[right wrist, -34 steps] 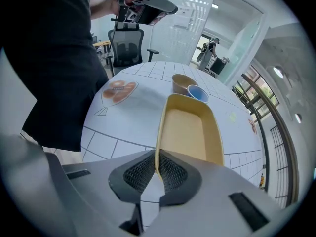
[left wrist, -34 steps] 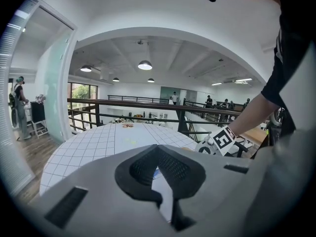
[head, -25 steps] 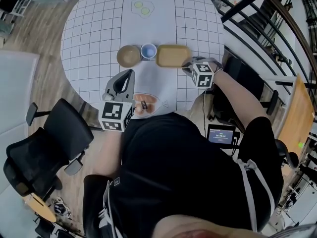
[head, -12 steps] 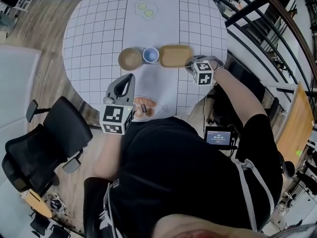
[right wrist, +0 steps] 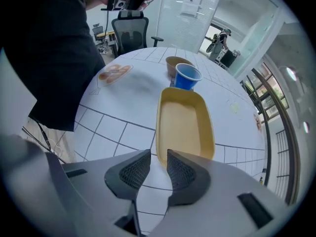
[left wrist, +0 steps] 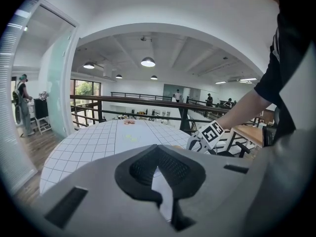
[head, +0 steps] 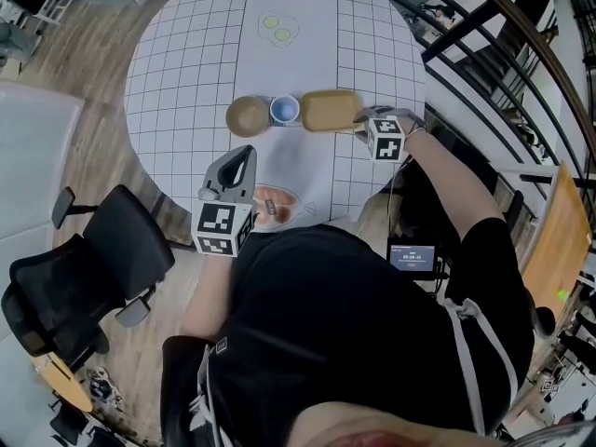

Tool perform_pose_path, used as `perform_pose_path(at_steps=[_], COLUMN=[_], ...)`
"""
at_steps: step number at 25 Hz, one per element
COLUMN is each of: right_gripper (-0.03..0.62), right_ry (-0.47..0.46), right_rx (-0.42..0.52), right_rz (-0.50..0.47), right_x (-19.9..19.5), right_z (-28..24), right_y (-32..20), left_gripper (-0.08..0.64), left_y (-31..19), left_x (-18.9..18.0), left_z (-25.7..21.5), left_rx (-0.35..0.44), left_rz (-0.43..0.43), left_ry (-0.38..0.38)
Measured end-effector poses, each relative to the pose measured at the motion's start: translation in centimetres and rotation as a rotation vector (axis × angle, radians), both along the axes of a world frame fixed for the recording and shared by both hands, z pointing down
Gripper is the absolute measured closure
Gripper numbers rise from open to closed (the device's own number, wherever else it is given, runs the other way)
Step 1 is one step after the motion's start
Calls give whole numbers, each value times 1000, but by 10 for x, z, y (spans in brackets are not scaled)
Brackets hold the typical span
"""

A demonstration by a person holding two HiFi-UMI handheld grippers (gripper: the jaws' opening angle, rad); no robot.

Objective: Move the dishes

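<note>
Our left gripper (head: 244, 153) is pinched shut, empty; our right gripper (right wrist: 158, 158), jaws just opening, stands apart at the near rim of one empty oblong yellow tray (right wrist: 185, 122) on the gridded table (head: 186, 63), beside one blue cup (right wrist: 187, 77) and one brown bowl (right wrist: 175, 61).

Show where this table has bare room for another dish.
Bare: table left of the brown bowl, and the band between the far pale item and the row of bowl, blue cup and yellow tray. Crowded: that tight row; the near edge holds a food plate.
</note>
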State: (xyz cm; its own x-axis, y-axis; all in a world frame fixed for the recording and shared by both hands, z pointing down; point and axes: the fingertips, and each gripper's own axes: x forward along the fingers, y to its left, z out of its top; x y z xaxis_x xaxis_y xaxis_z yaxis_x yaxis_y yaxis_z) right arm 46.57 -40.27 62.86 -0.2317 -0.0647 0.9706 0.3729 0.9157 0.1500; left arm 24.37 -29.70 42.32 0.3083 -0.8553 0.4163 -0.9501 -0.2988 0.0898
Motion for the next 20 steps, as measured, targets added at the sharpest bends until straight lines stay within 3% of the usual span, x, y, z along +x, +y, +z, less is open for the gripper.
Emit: perform_pose_path(at_steps=[4, 8, 11, 17, 20], right_gripper=[497, 497, 497, 503, 529], right_ry=[-117, -396, -580, -876, -987], right_rx=[-65, -172, -200, -292, -338], right_rz=[61, 170, 213, 354, 436], right_x=[-9, -54, -92, -152, -168], right_z=[-45, -127, -184, -266, -293], right_y=[14, 52, 79, 113, 118], left_gripper=[555, 557, 557, 557, 555], left_y=[2, 9, 13, 28, 36], left_x=[-1, -3, -16, -47, -59], left_z=[-12, -32, -50, -83, -99], left_rx=[31, 73, 110, 192, 222], left_rz=[-7, 17, 27, 66, 69], left_ry=[0, 10, 25, -69, -52])
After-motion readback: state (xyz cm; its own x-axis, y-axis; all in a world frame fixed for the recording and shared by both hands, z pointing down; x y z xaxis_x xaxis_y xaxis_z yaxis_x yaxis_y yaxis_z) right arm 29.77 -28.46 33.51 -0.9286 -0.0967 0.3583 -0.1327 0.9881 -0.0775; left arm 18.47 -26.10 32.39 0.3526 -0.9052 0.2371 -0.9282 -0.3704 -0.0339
